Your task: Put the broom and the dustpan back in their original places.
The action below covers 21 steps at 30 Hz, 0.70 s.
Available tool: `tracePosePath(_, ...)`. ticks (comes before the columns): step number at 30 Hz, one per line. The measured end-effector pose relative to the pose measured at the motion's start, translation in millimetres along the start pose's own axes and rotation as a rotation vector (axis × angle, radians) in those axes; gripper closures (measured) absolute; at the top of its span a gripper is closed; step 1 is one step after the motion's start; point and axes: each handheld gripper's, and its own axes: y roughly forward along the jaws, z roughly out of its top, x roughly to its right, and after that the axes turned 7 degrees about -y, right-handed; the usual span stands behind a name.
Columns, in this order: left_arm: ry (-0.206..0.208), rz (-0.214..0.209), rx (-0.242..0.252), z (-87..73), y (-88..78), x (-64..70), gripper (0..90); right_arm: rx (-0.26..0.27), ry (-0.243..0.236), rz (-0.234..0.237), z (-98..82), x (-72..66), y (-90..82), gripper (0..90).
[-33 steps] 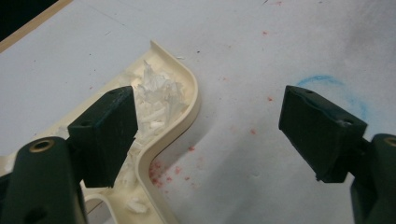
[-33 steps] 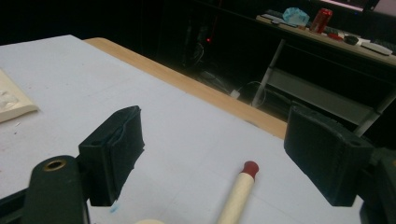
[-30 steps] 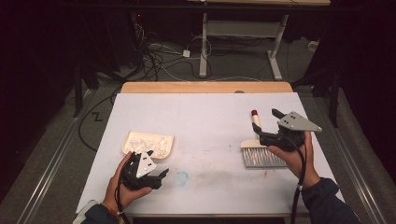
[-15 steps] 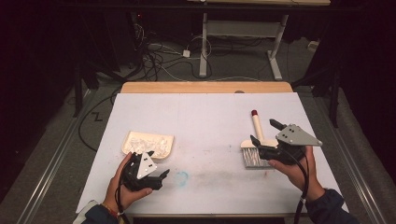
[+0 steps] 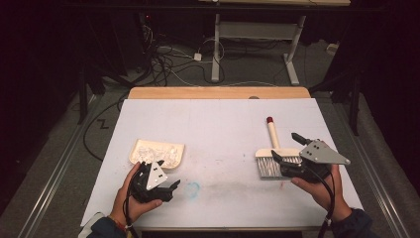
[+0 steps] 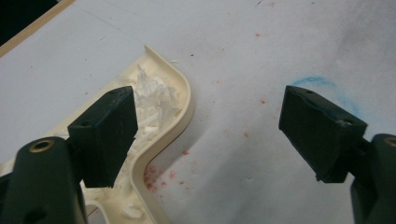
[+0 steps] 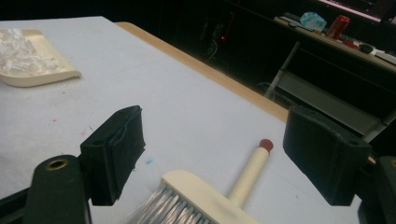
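Note:
A cream dustpan (image 5: 156, 150) heaped with white scraps (image 6: 154, 93) lies on the white table at the near left. My left gripper (image 5: 167, 179) rests open just in front of it. In the left gripper view the dustpan (image 6: 184, 100) curves past the left jaw and nothing sits between the jaws. A cream hand brush (image 5: 272, 159) with a red-tipped handle lies flat at the right. My right gripper (image 5: 285, 147) is open right beside its bristles. In the right gripper view the brush (image 7: 212, 191) lies low between the wide jaws, untouched.
The table's white sheet (image 5: 218, 124) carries a faint blue ring (image 5: 193, 188) and small red specks near the front middle. A wooden strip (image 5: 218, 92) edges the far side. Beyond it are dark floor, cables and a desk frame (image 5: 257, 34).
My right gripper has pulled back toward the near right, off the brush handle, and the brush stays flat on the table. The left gripper has not moved.

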Motion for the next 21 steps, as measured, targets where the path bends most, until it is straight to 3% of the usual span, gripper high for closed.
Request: tracePosePath(21, 0.019, 0.008, 0.015, 3.7, 1.2, 1.5, 18.8, -0.067, -0.01, 0.011, -33.8, -6.0, -14.2, 20.8)
